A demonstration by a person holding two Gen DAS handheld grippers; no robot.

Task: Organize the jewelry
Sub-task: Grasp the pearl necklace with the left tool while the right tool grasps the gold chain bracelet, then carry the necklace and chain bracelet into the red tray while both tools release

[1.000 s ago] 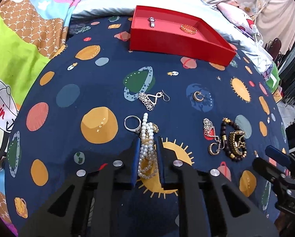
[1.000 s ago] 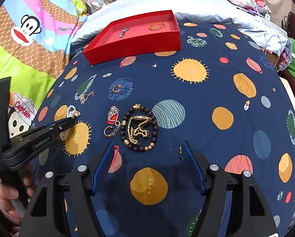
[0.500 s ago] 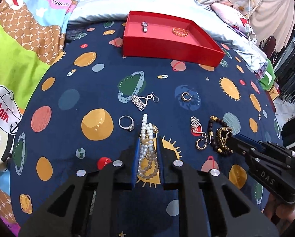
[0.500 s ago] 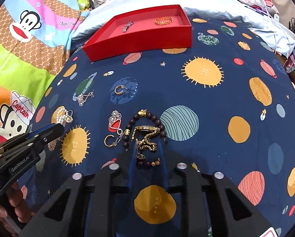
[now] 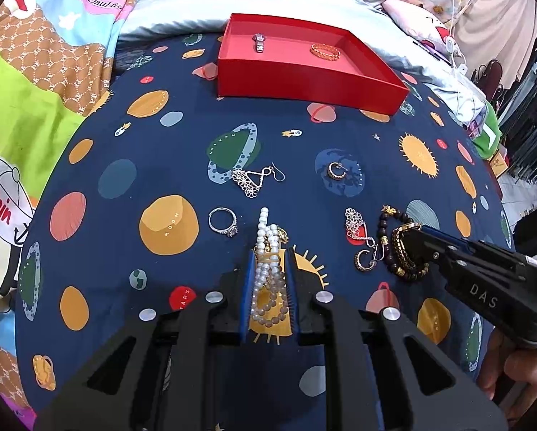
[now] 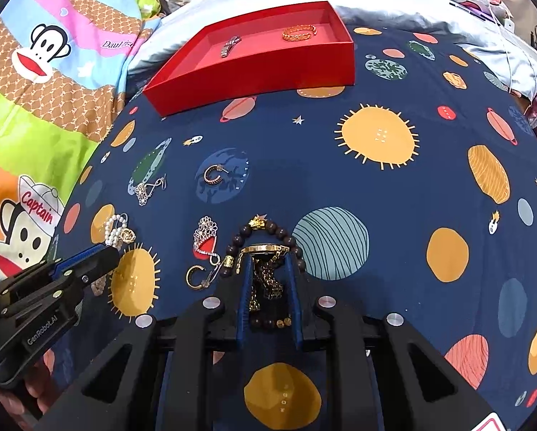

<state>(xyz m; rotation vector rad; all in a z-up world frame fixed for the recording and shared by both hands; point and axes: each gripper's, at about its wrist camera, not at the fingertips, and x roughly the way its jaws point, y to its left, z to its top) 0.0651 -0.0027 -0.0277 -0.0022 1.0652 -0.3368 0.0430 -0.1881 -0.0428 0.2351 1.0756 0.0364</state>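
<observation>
Pickup step: left gripper (image 5: 268,262) clamps the pearl bracelet (image 5: 266,251), right gripper (image 6: 268,273) is closing on the dark bead bracelet (image 6: 265,251) (gold chain tangled in); next, lift both toward the red tray (image 5: 304,75), upper centre.

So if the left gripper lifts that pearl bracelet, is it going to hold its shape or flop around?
Probably flop. The pearl bracelet lies in loose, doubled-up loops of strung beads between the left gripper's pads, so the free strands would likely hang and swing. The round, glossy beads look slippery and might slide in the grip. A small gold charm could snag on the space-print cloth.
</observation>
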